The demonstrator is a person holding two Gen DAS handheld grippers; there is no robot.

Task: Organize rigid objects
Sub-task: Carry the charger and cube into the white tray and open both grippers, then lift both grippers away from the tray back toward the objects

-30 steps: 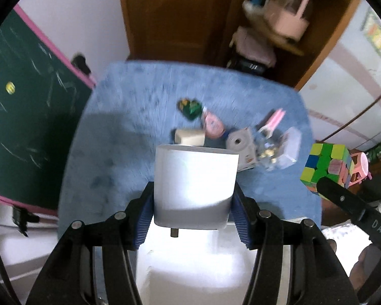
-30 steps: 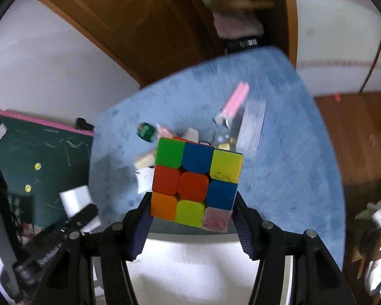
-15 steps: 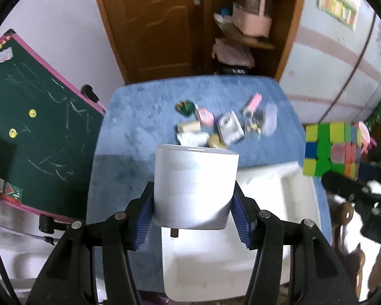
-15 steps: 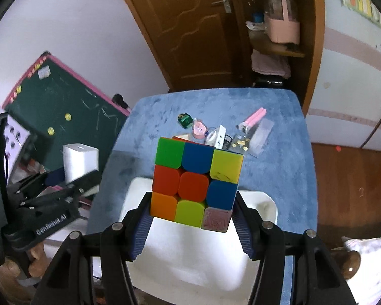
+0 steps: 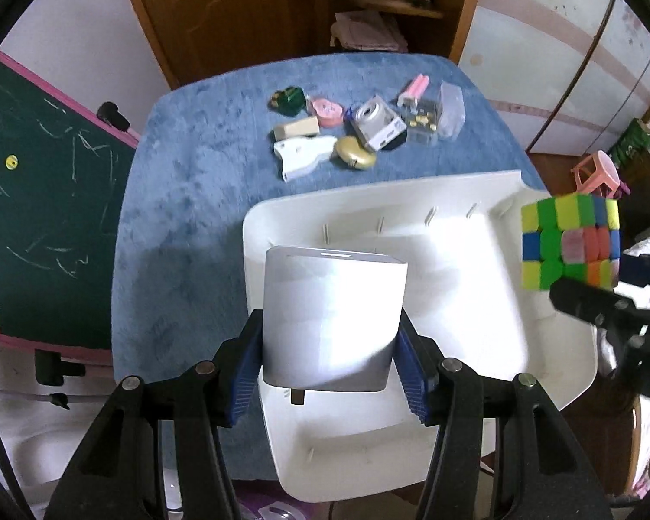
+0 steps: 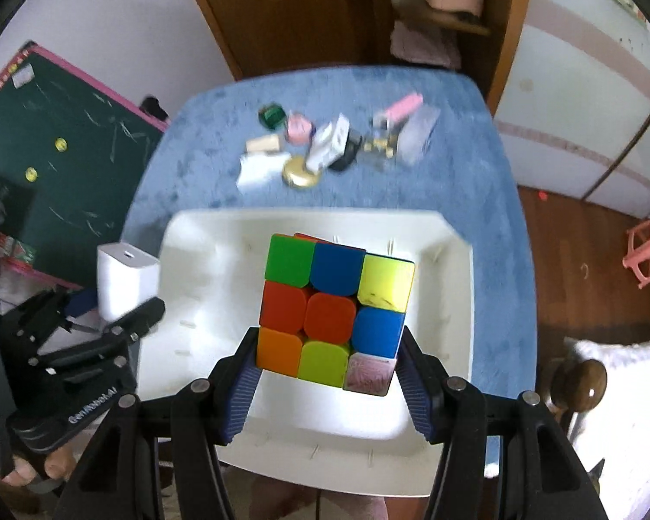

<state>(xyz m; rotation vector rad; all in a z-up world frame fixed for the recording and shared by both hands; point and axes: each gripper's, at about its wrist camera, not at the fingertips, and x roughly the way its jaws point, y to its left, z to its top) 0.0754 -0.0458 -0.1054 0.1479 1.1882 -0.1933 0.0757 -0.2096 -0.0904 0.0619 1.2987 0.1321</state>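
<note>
My left gripper (image 5: 331,372) is shut on a white charger block (image 5: 331,316) and holds it above the left part of the white tray (image 5: 455,234). It also shows in the right wrist view (image 6: 125,279). My right gripper (image 6: 327,383) is shut on a colourful puzzle cube (image 6: 336,307) and holds it above the middle of the tray (image 6: 450,286). The cube also shows at the right of the left wrist view (image 5: 570,247).
A pile of small objects (image 5: 355,130) lies on the blue table (image 5: 186,199) beyond the tray: a small camera (image 5: 379,121), a gold oval case (image 5: 355,154), a pink clip (image 5: 414,89). A green chalkboard (image 5: 30,182) stands left, a pink stool (image 6: 648,253) right.
Both grippers have pulled back and up from the pile with their objects. The white tray has come into full view under them.
</note>
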